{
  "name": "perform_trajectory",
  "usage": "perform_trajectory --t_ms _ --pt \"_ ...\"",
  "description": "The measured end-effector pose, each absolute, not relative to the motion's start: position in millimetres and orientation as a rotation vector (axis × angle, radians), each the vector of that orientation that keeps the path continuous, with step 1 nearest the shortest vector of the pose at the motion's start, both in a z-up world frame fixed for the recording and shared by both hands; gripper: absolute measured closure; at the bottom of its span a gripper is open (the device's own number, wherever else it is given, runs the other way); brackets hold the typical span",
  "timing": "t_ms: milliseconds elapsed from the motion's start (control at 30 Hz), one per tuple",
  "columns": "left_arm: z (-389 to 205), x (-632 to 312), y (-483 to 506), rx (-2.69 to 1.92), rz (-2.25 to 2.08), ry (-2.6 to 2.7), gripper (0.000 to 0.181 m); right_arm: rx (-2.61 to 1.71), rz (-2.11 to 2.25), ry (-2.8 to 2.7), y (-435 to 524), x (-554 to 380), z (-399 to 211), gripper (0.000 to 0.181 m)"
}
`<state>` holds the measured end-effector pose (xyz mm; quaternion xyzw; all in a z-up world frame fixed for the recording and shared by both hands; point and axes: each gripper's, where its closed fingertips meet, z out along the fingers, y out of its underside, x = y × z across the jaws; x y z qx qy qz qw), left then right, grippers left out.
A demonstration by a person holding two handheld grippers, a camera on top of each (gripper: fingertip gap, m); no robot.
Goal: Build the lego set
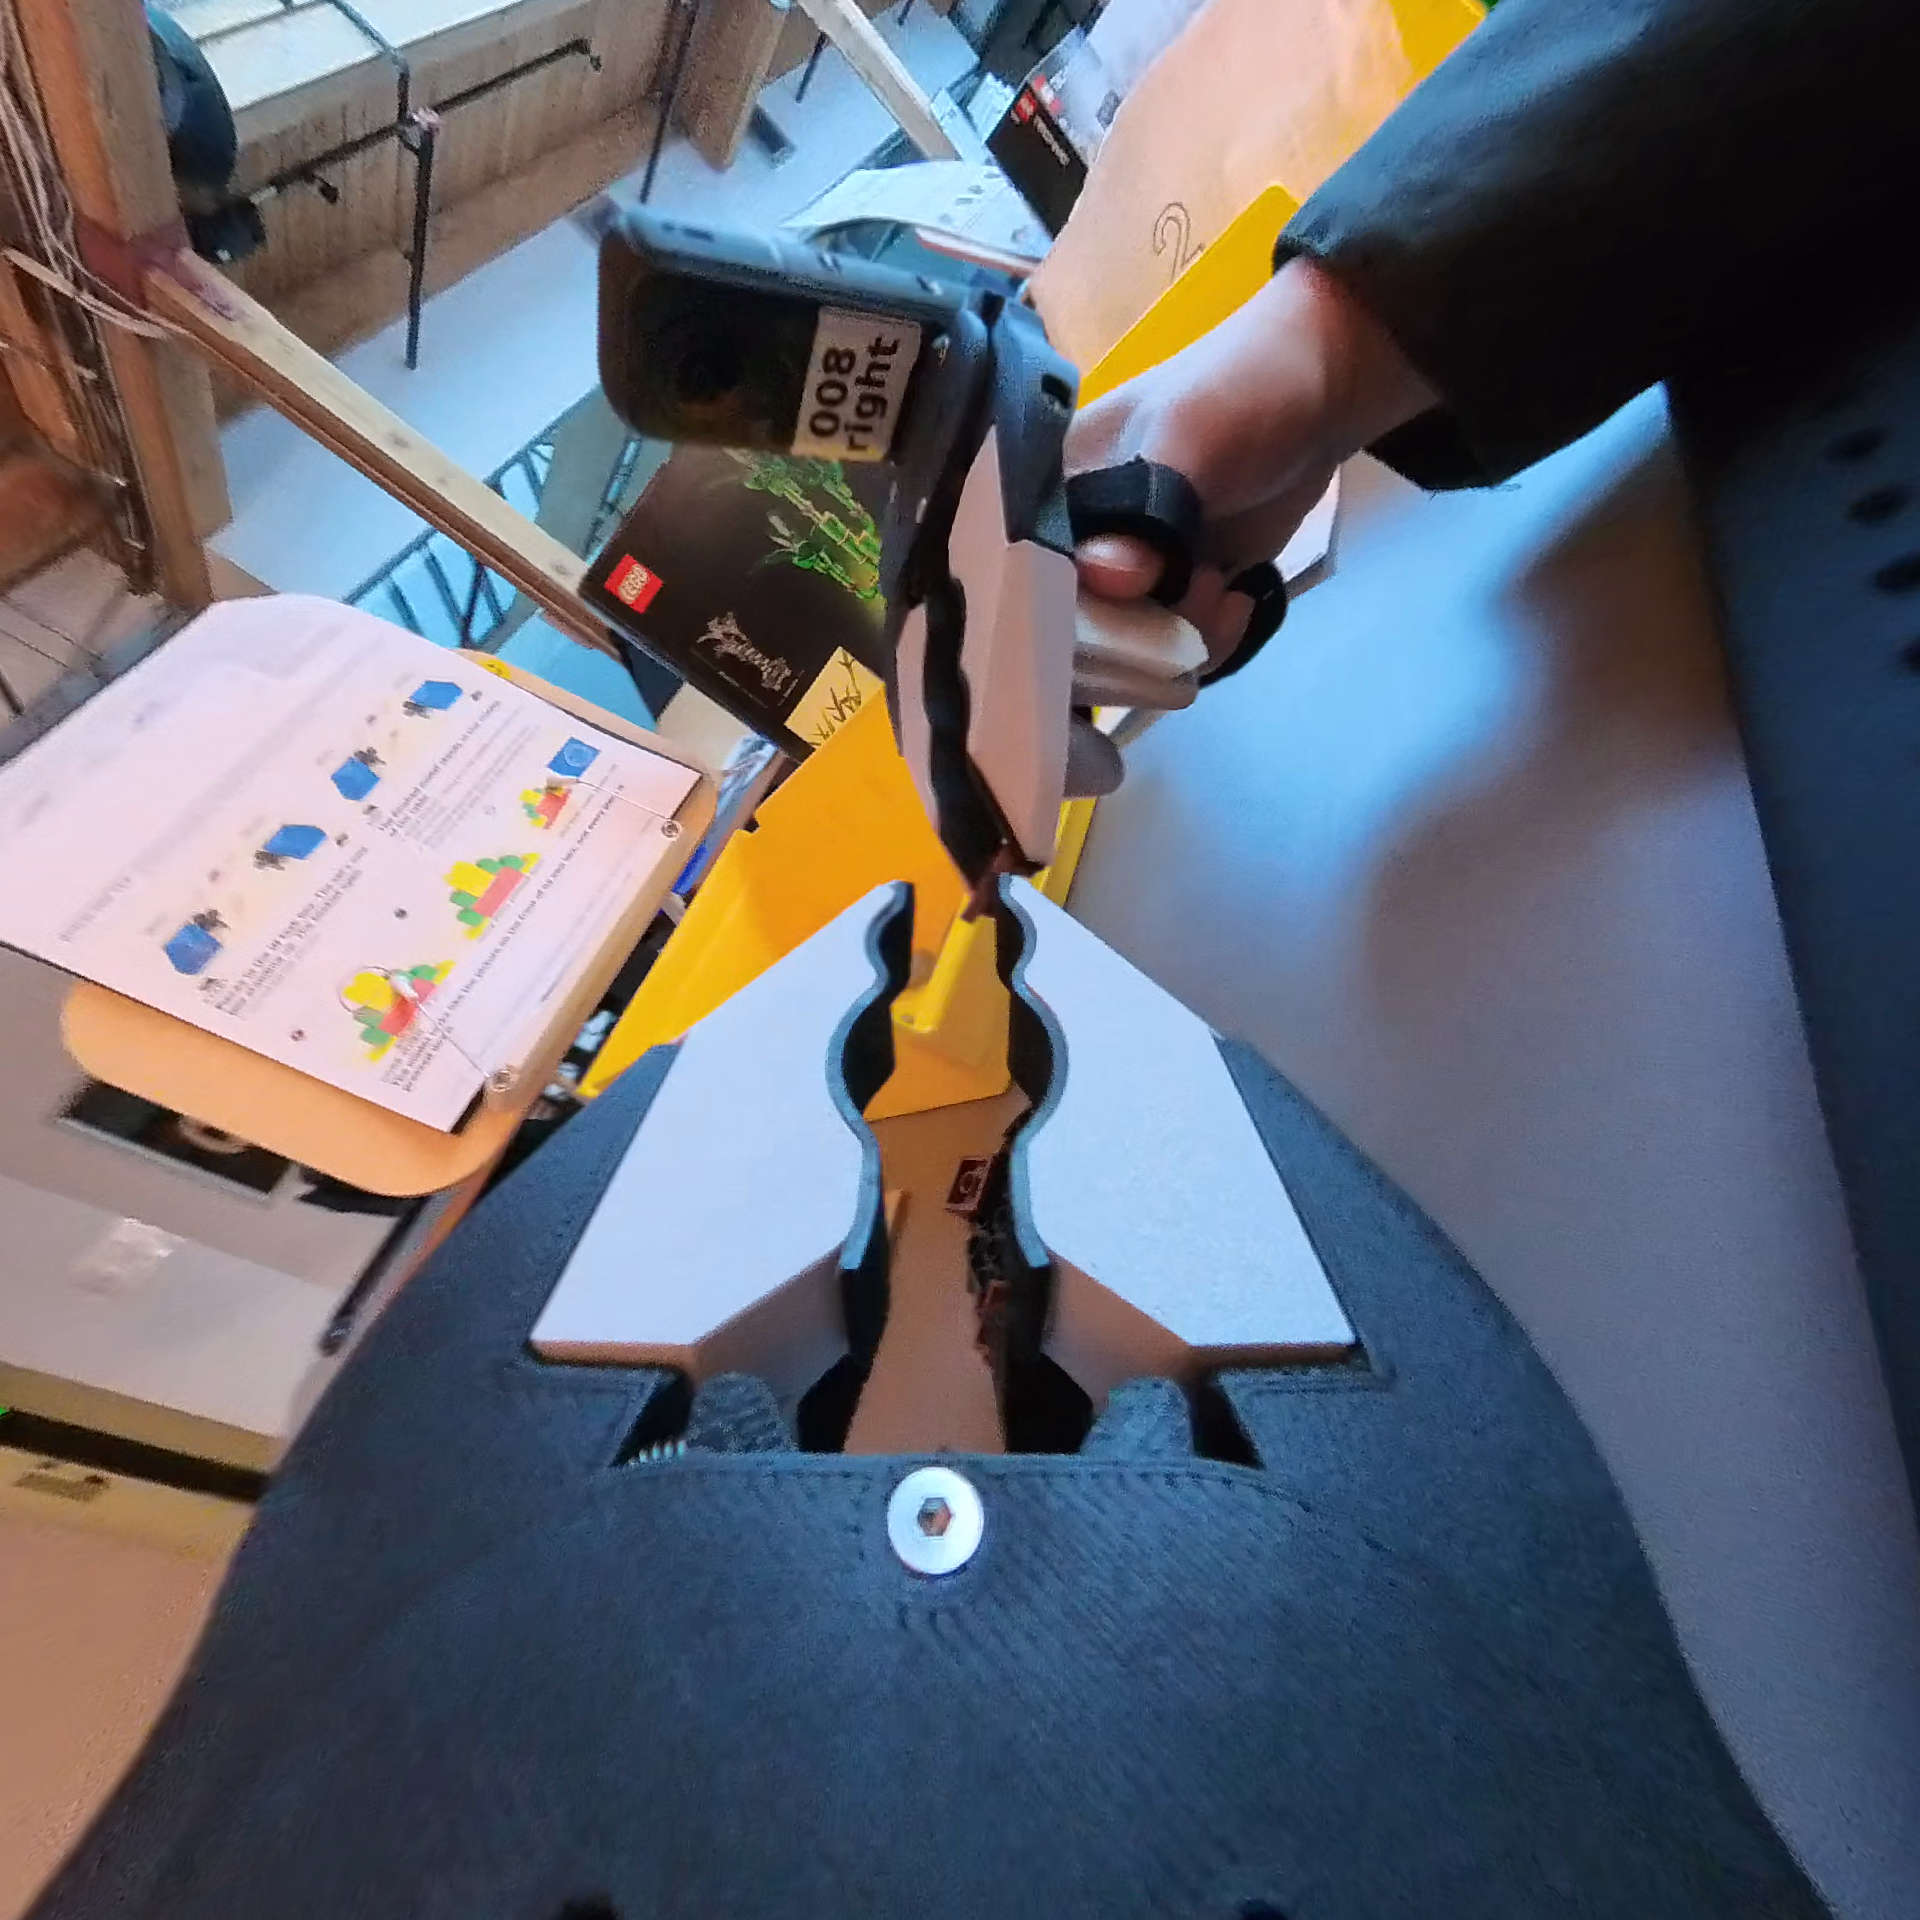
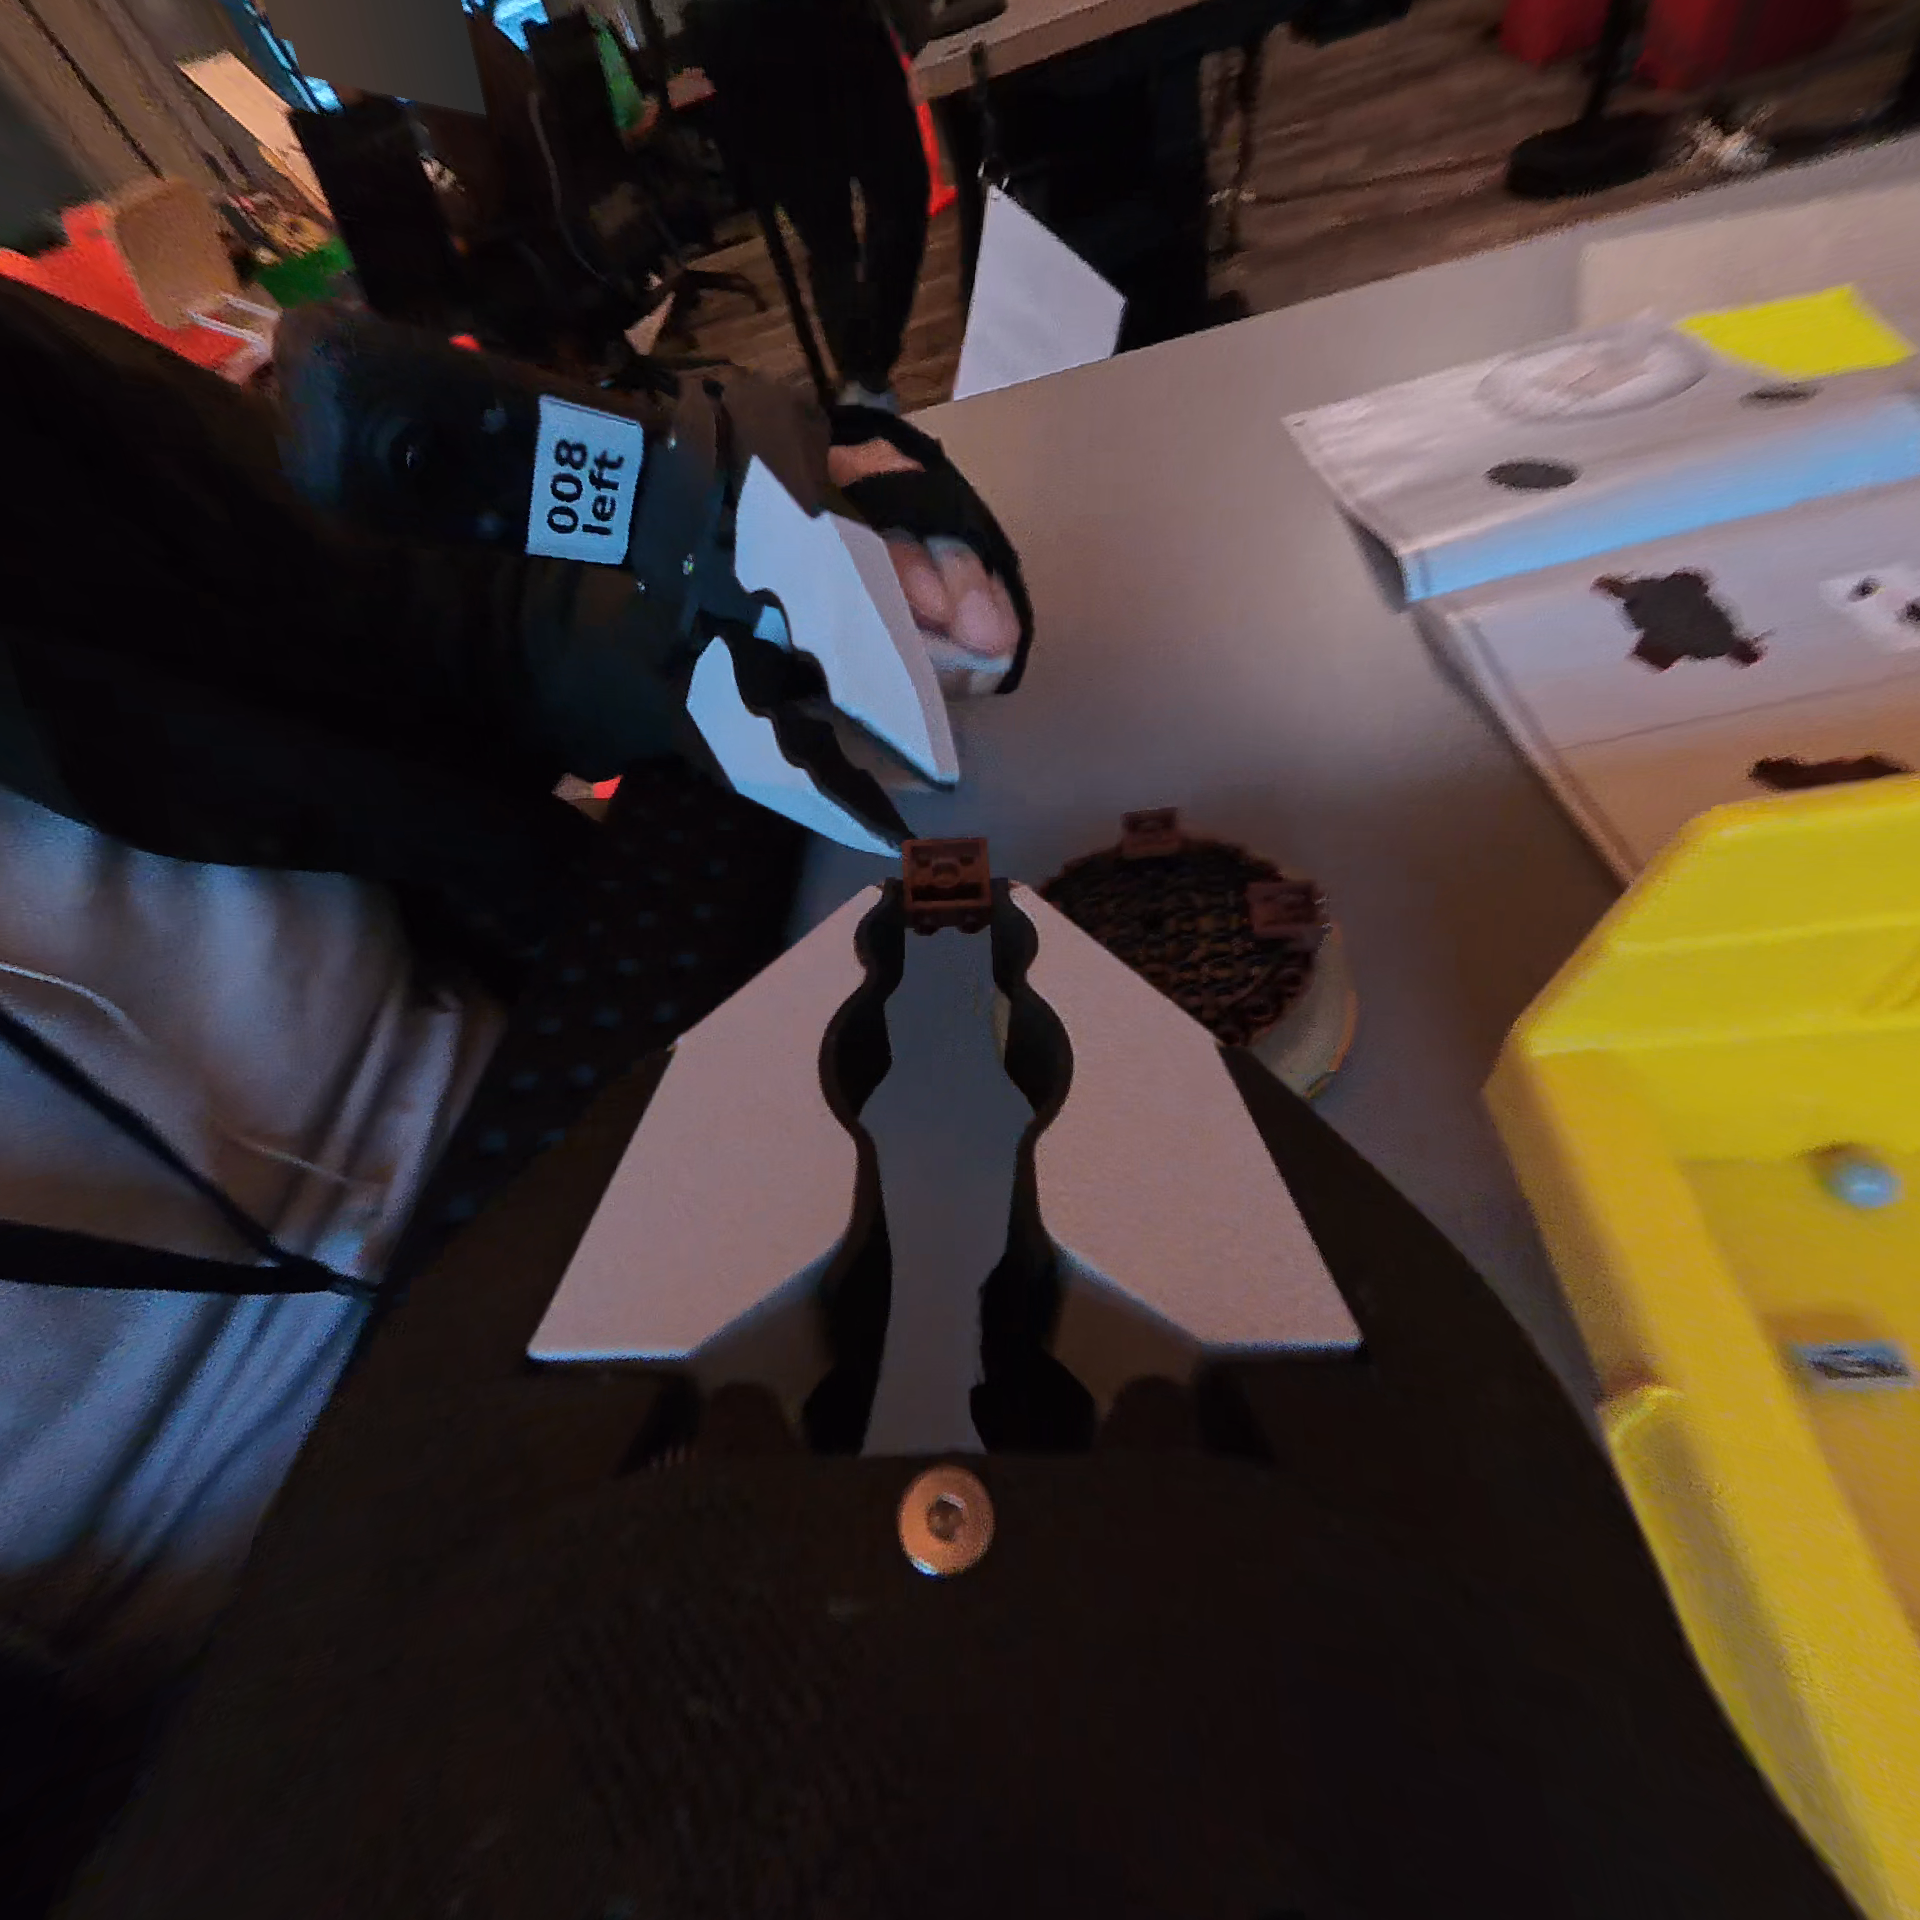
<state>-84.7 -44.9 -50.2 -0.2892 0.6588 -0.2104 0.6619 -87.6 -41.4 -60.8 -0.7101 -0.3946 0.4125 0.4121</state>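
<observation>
Right gripper [image 2: 943,902]: pinching a small brown brick [image 2: 943,885] at its very tips.
Left gripper [image 2: 883,810]: narrow, empty — tips just beside the brick.
Round brown base [image 2: 1195,945]: on the tabletop [image 2: 1195,623], nearby.
Risk: shallow hold — a nudge could twist the brick loose.

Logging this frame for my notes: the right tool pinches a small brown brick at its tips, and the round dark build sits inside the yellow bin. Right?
One thing is off. The round build sits on the grey table, beside the yellow bin, not in it; the right wrist view shows this. The right tool does pinch a small brown brick at its tips.
</observation>
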Motion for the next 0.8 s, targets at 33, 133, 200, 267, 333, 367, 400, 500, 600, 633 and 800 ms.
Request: perform_trajectory --t_ms 33,133,200,267,333,367,400,500,600,633,800 --pt "-51 -84 -45 -0.641 -0.444 1.496 0.164 -1.807 1.06 -0.995 -42 -87 -64 0.167" --pt "-62 -82 -50 -0.593 -0.387 1.552 0.169 -1.829 1.074 -1.006 -44 -86 -69 0.167" --pt "-67 -81 -49 -0.573 -0.342 1.571 0.169 -1.849 1.06 -1.017 -44 -85 -73 0.167" --pt "-69 -81 -50 -0.563 -0.324 1.585 0.168 -1.856 1.04 -1.036 -44 -85 -76 0.167" --pt "-72 -81 -50 -0.535 -0.283 1.6 0.168 -1.845 1.003 -1.068 -44 -85 -78 0.167" --pt "-74 -81 -51 -0.509 -0.245 1.615 0.168 -1.841 0.971 -1.092 -44 -84 -80 0.167" --pt "-78 -81 -51 -0.472 -0.184 1.633 0.168 -1.839 0.933 -1.121 -45 -84 -83 0.167" --pt "-93 -80 -47 -0.379 0.013 1.69 0.161 -1.85 0.825 -1.201 -45 -82 -95 0.167" --pt "-97 -79 -43 -0.38 0.062 1.698 0.16 -1.846 0.84 -1.208 -46 -84 -95 0.167" --pt "-95 -79 -45 -0.383 0.04 1.688 0.162 -1.843 0.839 -1.209 -46 -84 -94 0.167" --pt "-94 -77 -53 -0.342 0.033 1.687 0.172 -1.828 0.846 -1.224 -49 -87 -93 0.167"
